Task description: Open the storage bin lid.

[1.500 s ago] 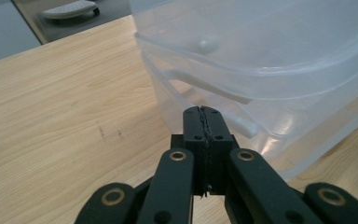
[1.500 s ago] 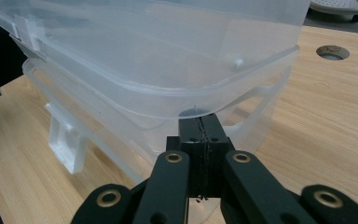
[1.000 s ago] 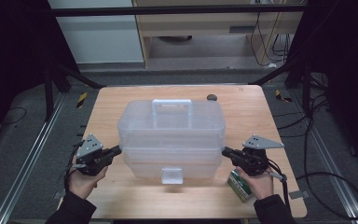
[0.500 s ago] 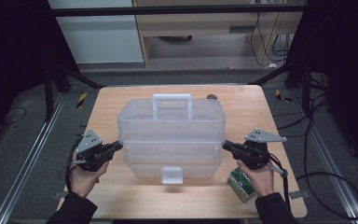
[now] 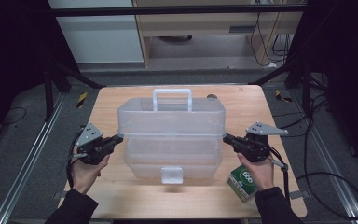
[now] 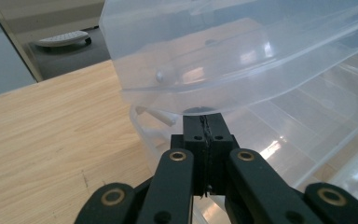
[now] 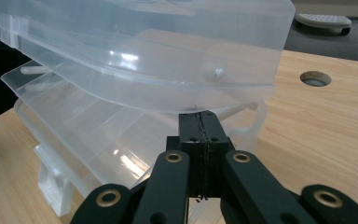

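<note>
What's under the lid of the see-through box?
Both shut grippers, left and right, sit under the ends of the raised lid. Below it lies a clear tray that looks empty. The bottom of the box is too blurry to tell.

Overhead view, two close box-level (image 5: 171,135) views

1. A green box (image 5: 245,179) with white print lies on my wooden table (image 5: 107,109), near the front right corner.
2. A small round hole (image 7: 315,78) is in the table top, close to the far edge.
3. Behind the table I see a light wooden cabinet (image 5: 205,28) with cables (image 5: 265,32) hanging at its right side.
4. On the grey floor at the left lies a yellow and black striped piece (image 5: 81,99).
5. A similar striped piece (image 5: 282,96) lies at the right.
6. Metal rails (image 5: 23,172) run along the floor at both sides.
</note>
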Available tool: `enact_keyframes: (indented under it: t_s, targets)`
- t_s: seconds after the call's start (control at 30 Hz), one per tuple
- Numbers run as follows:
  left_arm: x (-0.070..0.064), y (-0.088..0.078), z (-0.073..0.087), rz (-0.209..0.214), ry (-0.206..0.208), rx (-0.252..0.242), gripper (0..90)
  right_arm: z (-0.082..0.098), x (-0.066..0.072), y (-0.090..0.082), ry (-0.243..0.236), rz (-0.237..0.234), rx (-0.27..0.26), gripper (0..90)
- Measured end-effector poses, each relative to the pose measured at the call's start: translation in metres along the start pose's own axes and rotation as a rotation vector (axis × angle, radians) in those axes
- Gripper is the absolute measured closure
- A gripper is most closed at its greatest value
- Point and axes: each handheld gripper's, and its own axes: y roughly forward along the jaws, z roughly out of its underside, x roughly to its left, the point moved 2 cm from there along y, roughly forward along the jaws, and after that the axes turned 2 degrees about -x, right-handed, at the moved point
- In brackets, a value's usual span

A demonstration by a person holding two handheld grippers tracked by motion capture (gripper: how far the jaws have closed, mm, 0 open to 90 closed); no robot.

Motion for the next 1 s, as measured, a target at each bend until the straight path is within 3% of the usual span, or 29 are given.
enact_keyframes:
  t_s: [0.27, 1.0]
  targets:
    - [0.0007, 0.0039, -0.0063, 0.0, -0.009, -0.018, 89.5, -0.0059, -0.0026, 0.0023, 0.008, -0.003, -0.011, 90.0]
    - [-0.0011, 0.0033, 0.0007, -0.006, -0.002, -0.016, 86.5, -0.0047, 0.0023, 0.0005, 0.001, -0.032, -0.008, 90.0]
